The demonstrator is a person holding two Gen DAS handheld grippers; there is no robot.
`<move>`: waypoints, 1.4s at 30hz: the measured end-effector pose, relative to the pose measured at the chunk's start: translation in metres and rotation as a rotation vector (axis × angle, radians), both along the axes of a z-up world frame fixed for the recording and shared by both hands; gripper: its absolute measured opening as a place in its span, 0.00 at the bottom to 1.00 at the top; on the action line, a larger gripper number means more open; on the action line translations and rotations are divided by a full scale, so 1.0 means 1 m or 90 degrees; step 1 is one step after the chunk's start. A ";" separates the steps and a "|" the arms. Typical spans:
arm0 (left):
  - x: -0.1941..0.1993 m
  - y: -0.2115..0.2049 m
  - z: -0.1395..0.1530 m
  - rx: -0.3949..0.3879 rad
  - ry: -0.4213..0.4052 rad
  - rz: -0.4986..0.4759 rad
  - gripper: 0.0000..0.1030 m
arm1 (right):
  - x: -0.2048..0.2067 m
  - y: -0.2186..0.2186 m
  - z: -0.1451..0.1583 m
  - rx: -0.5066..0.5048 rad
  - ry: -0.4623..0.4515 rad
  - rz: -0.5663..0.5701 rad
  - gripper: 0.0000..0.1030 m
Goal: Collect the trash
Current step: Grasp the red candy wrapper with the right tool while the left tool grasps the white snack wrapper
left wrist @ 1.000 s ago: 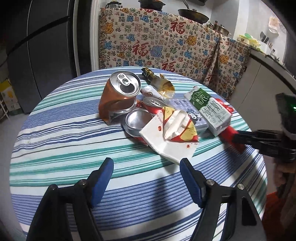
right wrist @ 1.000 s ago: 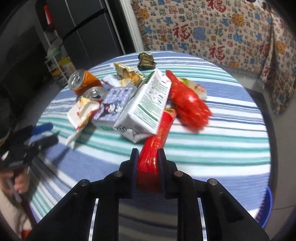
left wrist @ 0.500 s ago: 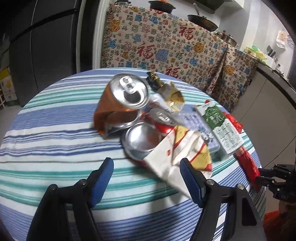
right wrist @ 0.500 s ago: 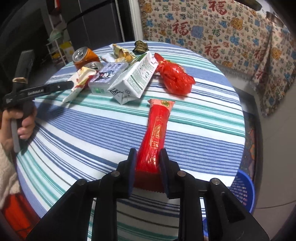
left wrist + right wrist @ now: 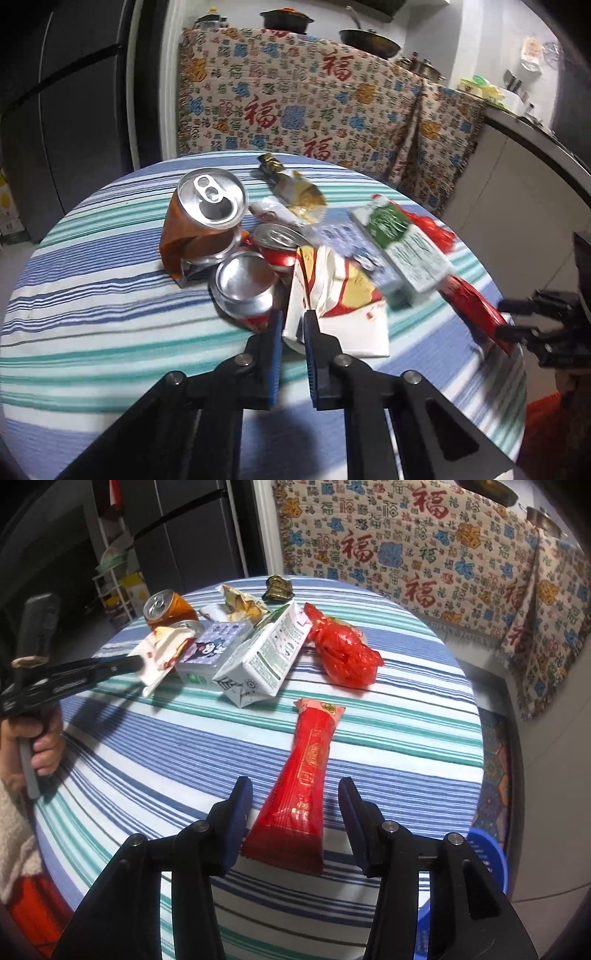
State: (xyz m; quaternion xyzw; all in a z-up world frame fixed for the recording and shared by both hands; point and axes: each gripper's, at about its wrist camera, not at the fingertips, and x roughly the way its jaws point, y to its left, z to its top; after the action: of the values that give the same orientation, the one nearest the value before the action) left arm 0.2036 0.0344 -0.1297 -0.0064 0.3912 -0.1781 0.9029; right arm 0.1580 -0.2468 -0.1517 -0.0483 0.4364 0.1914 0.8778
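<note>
A pile of trash lies on the round striped table [image 5: 92, 325]. My left gripper [image 5: 293, 325] is shut on the near corner of a white and red paper wrapper [image 5: 343, 306], seen also in the right wrist view [image 5: 159, 653]. Beside it lie a crushed orange can [image 5: 199, 225], two red cans [image 5: 247, 284], a green and white carton [image 5: 402, 247] and a purple carton [image 5: 214, 653]. My right gripper [image 5: 295, 805] is open, its fingers on either side of a long red packet [image 5: 303, 786] that lies on the table. A crumpled red bag [image 5: 343, 653] lies beyond.
A blue basket [image 5: 484, 864] stands on the floor off the table's right edge. A patterned cloth [image 5: 314, 103] hangs behind the table, with pans on top. A dark fridge [image 5: 74, 92] stands at the left. Gold foil wrappers [image 5: 295, 188] lie at the far side of the pile.
My left gripper moved forward and shut on the white and red wrapper. My right gripper pulled the red packet clear of the pile towards the near edge and opened, letting it go.
</note>
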 end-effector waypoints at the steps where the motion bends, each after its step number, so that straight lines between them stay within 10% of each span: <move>1: -0.005 -0.002 0.002 0.005 0.001 -0.007 0.11 | 0.000 0.000 0.000 0.000 0.000 0.000 0.50; 7: -0.031 -0.021 0.004 0.036 0.006 -0.031 0.14 | 0.004 0.003 0.001 -0.002 -0.002 -0.001 0.54; 12: -0.025 -0.026 -0.005 0.056 0.014 -0.002 0.46 | 0.010 0.008 0.004 0.013 -0.007 -0.011 0.64; 18: -0.017 -0.026 -0.012 0.061 0.022 0.028 0.47 | 0.023 0.015 0.000 0.005 0.010 -0.030 0.66; 21: -0.016 -0.026 -0.012 0.066 0.017 0.034 0.47 | 0.032 0.014 -0.008 -0.001 0.039 -0.047 0.58; 23: -0.015 -0.026 -0.012 0.065 0.015 0.035 0.47 | 0.036 0.010 -0.013 0.000 0.059 -0.053 0.34; 25: -0.014 -0.026 -0.012 0.066 0.013 0.036 0.45 | 0.037 0.005 -0.014 0.007 0.069 -0.059 0.15; 27: -0.013 -0.027 -0.013 0.066 0.017 0.030 0.07 | 0.034 0.002 -0.008 0.020 0.063 -0.060 0.13; 42: -0.048 -0.041 0.013 0.018 -0.010 0.037 0.06 | 0.011 -0.012 0.014 0.088 0.028 -0.026 0.12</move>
State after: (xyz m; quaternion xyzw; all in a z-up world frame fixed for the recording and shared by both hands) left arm 0.1552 -0.0067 -0.1168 -0.0037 0.3862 -0.1467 0.9107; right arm 0.1688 -0.2590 -0.1375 0.0255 0.4419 0.2038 0.8732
